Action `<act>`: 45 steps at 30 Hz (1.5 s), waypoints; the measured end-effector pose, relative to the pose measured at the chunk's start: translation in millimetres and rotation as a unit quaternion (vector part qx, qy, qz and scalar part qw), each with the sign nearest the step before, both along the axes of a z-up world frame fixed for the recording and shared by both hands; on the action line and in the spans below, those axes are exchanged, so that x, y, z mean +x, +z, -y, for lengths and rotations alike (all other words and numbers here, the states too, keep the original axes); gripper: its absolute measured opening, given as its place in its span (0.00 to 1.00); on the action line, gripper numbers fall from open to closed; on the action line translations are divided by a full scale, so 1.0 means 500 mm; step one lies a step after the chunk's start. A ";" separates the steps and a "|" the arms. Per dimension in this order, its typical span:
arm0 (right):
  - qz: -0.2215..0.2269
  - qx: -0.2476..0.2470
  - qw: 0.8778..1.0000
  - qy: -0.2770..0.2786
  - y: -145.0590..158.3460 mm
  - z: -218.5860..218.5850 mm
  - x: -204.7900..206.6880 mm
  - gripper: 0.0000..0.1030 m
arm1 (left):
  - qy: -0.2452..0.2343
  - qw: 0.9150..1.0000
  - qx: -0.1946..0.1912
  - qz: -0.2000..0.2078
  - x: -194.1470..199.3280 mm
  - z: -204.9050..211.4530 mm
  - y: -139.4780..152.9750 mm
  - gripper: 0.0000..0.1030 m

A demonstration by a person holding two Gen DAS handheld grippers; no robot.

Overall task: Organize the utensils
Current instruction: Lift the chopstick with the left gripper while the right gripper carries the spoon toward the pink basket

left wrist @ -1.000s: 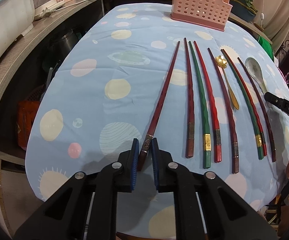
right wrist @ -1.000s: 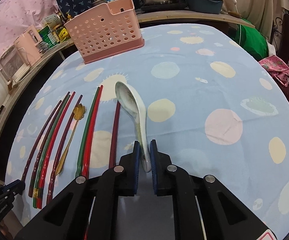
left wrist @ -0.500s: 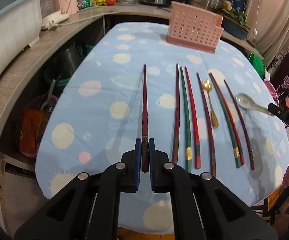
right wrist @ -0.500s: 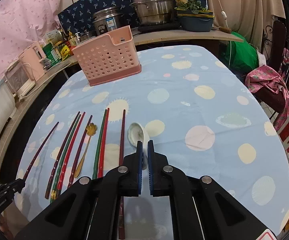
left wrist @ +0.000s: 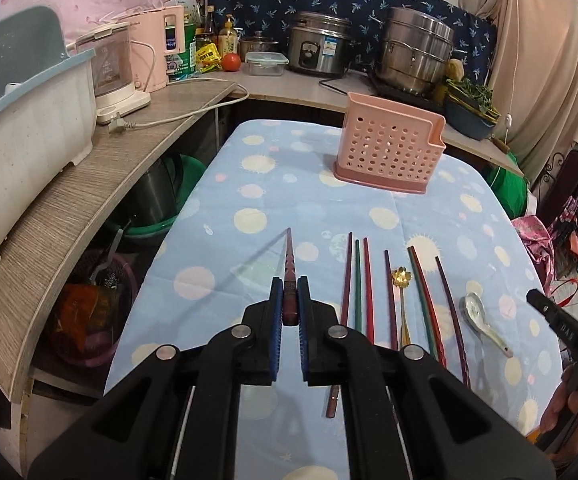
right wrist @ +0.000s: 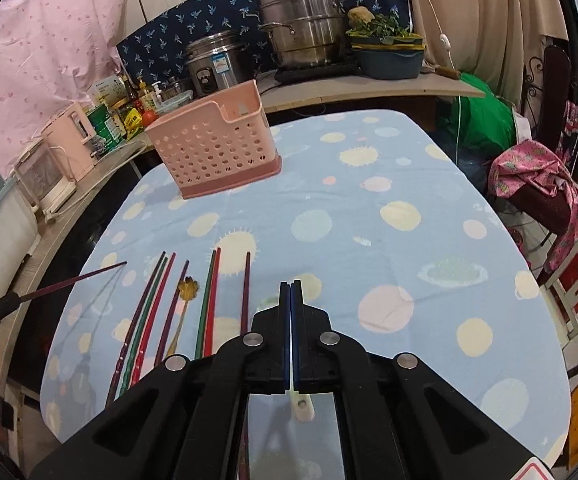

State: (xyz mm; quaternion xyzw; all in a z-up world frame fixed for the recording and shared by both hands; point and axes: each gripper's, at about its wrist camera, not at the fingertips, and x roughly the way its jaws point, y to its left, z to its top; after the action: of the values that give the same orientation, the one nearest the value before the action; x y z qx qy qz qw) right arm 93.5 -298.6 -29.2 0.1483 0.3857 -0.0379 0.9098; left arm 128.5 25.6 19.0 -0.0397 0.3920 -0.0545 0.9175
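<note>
1. The counter [left wrist: 329, 208], under a blue dotted cloth, carries everything. There is one pink perforated caddy [left wrist: 389, 152], standing upright at the far end, well apart from the utensils.
2. The left claw [left wrist: 290, 292] is clamped on the thick end of one dark red chopstick [left wrist: 289, 256], which is held clear of the cloth and points toward the caddy. With so long a stick pinched at its end, it may swivel between the pads, or its tip may strike the caddy rim and miss the opening.
3. The right claw [right wrist: 291, 292] has its pads pressed together on the handle of the one white spoon [right wrist: 303, 408]. The glazed handle looks slippery, so a tilt could let it slide out and drop.
4. Seven chopsticks [left wrist: 366, 288] lie side by side near the front edge. Counting the held one, there are eight.
5. One gold spoon [left wrist: 402, 278] lies among them. A low pass could knock the row out of line.
</note>
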 end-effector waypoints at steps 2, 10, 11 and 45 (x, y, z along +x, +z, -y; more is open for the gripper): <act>-0.023 0.012 1.000 0.003 -0.035 0.000 -0.007 0.09 | -0.004 1.000 0.001 -0.011 -0.003 0.004 -0.013 0.07; -0.052 0.054 0.997 0.007 -0.099 0.003 -0.008 0.11 | -0.006 0.999 0.003 -0.035 -0.016 0.008 -0.047 0.07; -0.053 0.055 0.997 0.010 -0.101 0.001 -0.009 0.11 | -0.005 0.999 0.004 -0.037 -0.017 0.008 -0.051 0.07; 0.022 -0.025 0.999 0.024 0.054 -0.014 0.008 0.07 | -0.009 0.999 -0.012 0.035 0.023 0.001 0.071 0.07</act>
State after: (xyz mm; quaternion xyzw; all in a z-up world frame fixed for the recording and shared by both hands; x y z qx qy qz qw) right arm 97.4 -291.6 -2.0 0.1172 0.3681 -0.0229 0.9221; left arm 140.0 25.2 54.7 -0.0448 0.3589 -0.0691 0.9297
